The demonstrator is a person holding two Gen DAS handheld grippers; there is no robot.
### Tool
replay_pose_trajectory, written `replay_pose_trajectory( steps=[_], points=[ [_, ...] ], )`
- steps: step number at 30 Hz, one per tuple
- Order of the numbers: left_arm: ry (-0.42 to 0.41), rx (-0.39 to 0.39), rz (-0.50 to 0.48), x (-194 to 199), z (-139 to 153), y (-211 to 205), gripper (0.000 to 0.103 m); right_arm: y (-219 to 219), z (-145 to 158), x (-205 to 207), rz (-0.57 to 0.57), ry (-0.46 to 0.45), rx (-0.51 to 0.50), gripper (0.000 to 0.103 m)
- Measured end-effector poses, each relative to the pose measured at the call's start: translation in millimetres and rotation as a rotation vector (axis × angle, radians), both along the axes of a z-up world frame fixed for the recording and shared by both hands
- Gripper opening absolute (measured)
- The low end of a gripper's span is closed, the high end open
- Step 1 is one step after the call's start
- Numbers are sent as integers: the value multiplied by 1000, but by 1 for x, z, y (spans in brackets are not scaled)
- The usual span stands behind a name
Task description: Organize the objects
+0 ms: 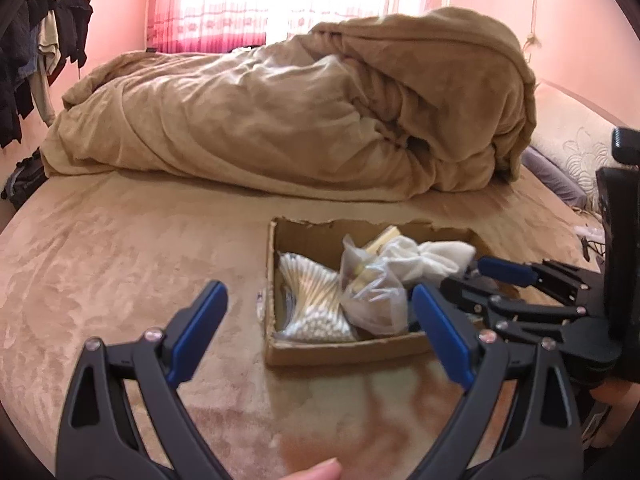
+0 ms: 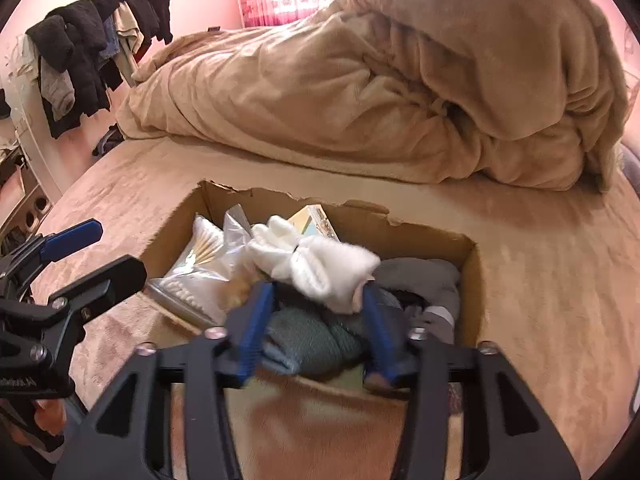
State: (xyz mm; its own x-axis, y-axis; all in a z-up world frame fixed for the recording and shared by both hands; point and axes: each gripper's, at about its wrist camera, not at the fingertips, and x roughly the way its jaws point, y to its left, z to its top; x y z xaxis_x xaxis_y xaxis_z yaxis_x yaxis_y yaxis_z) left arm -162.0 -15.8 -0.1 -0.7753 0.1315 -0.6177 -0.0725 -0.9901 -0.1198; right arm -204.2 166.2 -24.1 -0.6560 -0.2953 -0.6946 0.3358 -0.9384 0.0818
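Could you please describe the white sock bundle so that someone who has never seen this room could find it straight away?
On the tan bed sits an open cardboard box with torn edges. The white sock bundle lies on top of its contents near the middle, above grey clothes. Unlike the shiny bag of cotton swabs beside it, it is fluffy, knotted fabric.

Pink walls (image 1: 500, 20), a bright window with pink curtains (image 1: 224, 8), a big bed (image 1: 120, 248) with a heaped tan blanket (image 1: 280, 120).

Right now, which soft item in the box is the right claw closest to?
The white socks, the only white bundle; it sits between the right claw tips, above the grey-green knits.
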Motion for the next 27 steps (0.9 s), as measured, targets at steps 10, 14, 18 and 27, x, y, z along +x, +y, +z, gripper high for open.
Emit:
replay_pose_trajectory(
  steps=[10,14,18,27],
  points=[
    [12,31,-5,55,22,5,95,14,31,56,-40,56,12,64],
    [11,15,-9,75,29,8,95,15,39,80,-35,67,21,64],
    [13,28,-6,100,35,8,95,19,47,106,-52,87,14,64],
    [-29,28,-11,153,27,16,95,27,49,174,-81,68,-27,65]
  ],
)
